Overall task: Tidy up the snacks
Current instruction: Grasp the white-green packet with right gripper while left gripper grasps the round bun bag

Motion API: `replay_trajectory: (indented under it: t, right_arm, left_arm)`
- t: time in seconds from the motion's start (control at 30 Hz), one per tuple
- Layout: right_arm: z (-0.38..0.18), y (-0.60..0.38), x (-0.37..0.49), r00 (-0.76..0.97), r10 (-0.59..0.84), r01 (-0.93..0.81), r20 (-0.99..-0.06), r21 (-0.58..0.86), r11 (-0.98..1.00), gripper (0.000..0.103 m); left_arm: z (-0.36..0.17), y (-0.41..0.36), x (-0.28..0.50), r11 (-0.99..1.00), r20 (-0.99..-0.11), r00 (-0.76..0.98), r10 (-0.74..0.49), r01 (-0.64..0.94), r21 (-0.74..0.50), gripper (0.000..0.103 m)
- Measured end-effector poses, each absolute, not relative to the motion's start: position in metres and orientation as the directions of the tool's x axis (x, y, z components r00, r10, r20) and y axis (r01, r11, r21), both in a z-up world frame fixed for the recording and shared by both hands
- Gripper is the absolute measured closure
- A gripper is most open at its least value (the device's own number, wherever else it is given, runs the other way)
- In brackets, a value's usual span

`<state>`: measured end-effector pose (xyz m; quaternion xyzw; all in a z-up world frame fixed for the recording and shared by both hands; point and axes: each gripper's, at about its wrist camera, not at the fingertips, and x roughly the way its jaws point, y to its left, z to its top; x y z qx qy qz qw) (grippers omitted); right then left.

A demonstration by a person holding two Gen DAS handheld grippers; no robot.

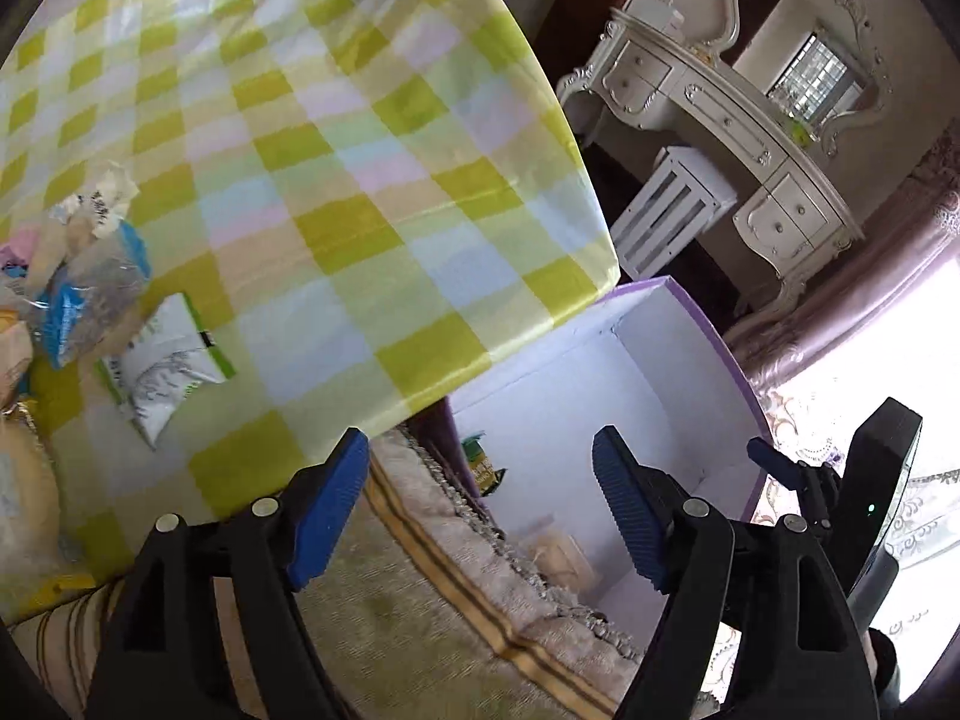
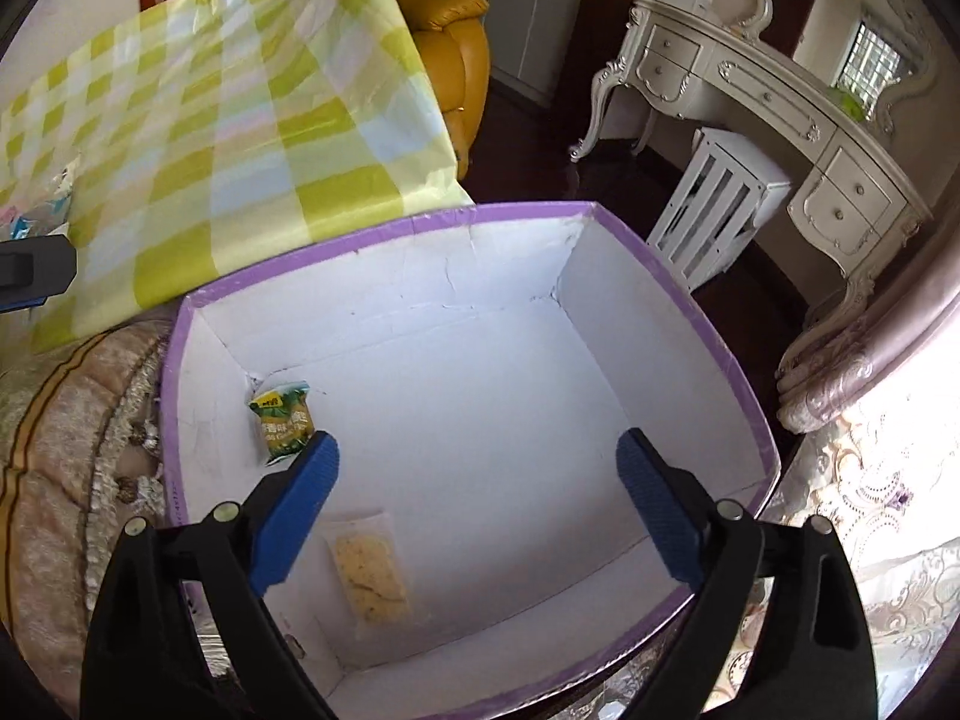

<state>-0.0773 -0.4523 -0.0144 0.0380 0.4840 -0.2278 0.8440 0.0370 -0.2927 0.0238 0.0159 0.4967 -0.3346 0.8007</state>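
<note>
In the right wrist view my right gripper stands open over a white box with a purple rim, with nothing between its fingers. A green and yellow snack packet lies in the box's far left corner. A clear packet of pale crackers lies on the box floor nearer to me. My left gripper is open and empty beside the table with the green checked cloth. A white and green packet, a blue and clear packet and other snacks lie at the table's left.
An ornate cream dressing table with a mirror and a white slatted stool stand behind the box. A yellow armchair is beyond the table. Patterned beige fabric lies below the table edge. A pale curtain hangs at right.
</note>
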Motion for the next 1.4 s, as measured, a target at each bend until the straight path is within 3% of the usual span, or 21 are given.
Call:
replay_trajectory:
  t: [0.2, 0.37, 0.57, 0.9, 1.4]
  right_arm:
    - [0.028, -0.419, -0.053, 0.558, -0.209, 0.350, -0.803, 0.000, 0.937, 0.009]
    - [0.047, -0.378, -0.030, 0.570, -0.268, 0.242, -0.777, -0.153, 0.958, 0.009]
    - [0.057, -0.375, -0.011, 0.561, -0.181, 0.217, -0.808, -0.067, 0.974, 0.009]
    - [0.028, -0.297, 0.036, 0.514, -0.022, 0.066, -0.857, 0.014, 0.998, 0.009]
    - [-0.002, -0.245, 0.101, 0.509, -0.012, -0.027, -0.861, -0.030, 0.999, 0.009]
  left_arm:
    - [0.052, -0.204, 0.024, 0.879, -0.785, 0.463, -0.412, 0.428, -0.210, 0.022]
    - [0.042, -0.127, 0.026, 0.940, -0.786, 0.523, -0.330, 0.261, -0.221, 0.021]
    - [0.031, -0.071, 0.030, 0.961, -0.801, 0.533, -0.274, 0.130, -0.243, 0.023]
    - [0.017, -0.048, 0.046, 0.955, -0.821, 0.500, -0.276, 0.045, -0.294, 0.024]
    - [-0.010, -0.055, 0.087, 0.951, -0.852, 0.438, -0.287, 0.025, -0.308, 0.024]
